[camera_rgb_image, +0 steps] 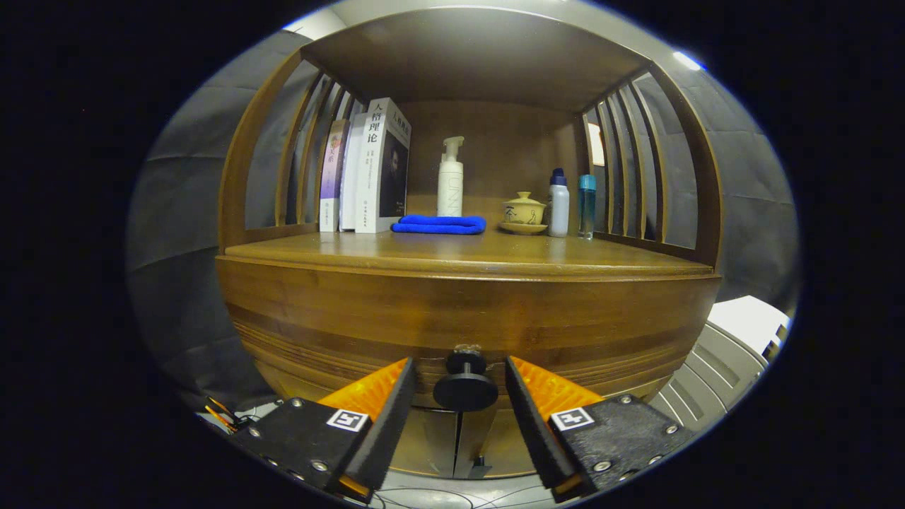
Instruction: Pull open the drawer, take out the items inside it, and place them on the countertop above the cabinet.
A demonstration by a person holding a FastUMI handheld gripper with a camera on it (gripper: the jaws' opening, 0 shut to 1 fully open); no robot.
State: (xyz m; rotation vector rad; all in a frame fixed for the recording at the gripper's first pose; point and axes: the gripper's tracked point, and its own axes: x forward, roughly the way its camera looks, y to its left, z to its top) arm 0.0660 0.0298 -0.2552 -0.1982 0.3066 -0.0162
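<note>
A wooden cabinet stands right in front of me, its closed drawer front (466, 318) spanning the width under the countertop (452, 256). A round black drawer knob (464, 383) sticks out from the drawer's lower middle. My gripper (459, 371) is open, with the knob sitting between its two fingers; neither finger touches it. The drawer's contents are hidden behind its front.
On the countertop stand books (368, 170) at the left, a folded blue cloth (438, 224), a white pump bottle (450, 180), a lidded tea cup on a saucer (524, 212) and two small bottles (569, 205). Slatted wooden sides and a roof enclose the shelf. A white appliance (735, 339) is at right.
</note>
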